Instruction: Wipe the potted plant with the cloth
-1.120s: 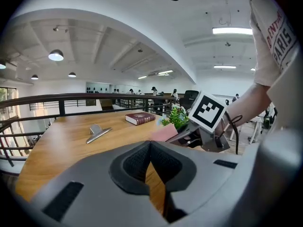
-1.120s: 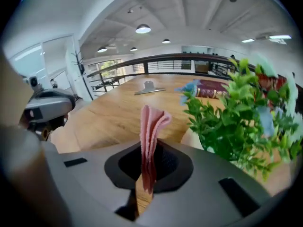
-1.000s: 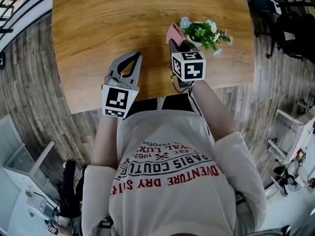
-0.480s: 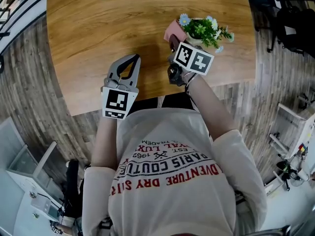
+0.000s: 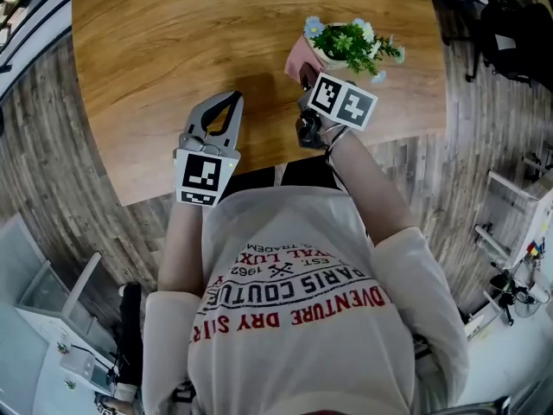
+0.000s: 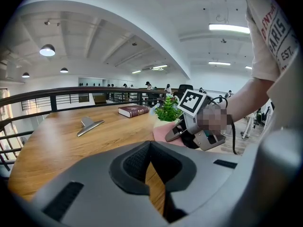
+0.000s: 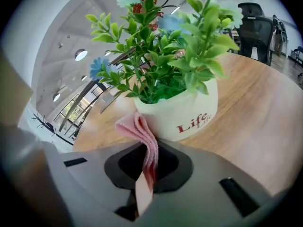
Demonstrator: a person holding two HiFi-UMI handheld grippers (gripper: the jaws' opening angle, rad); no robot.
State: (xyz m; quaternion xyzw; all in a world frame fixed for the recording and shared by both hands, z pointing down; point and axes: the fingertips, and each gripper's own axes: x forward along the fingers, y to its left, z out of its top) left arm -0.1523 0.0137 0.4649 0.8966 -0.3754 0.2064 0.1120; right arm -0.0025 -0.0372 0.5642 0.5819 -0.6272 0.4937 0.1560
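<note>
A small potted plant (image 5: pixel 346 46) with green leaves and pale blue flowers stands in a cream pot (image 7: pixel 182 112) near the table's right front. My right gripper (image 5: pixel 304 74) is shut on a folded pink cloth (image 7: pixel 142 136), whose free fold sits against the pot's left side (image 5: pixel 298 57). In the left gripper view the plant (image 6: pixel 168 110) shows beyond the cloth (image 6: pixel 163 133). My left gripper (image 5: pixel 223 102) rests over the table to the left, jaws shut on nothing.
A round wooden table (image 5: pixel 173 50) carries a grey metal clip-like tool (image 6: pixel 90 125) and a dark red book (image 6: pixel 134 110) at its far side. A black chair (image 7: pixel 258 20) stands beyond the table. The table's front edge lies just under both grippers.
My right gripper has rolled, its marker cube now tilted, and shifted with the cloth closer to the pot. The left gripper has stayed where it was.
</note>
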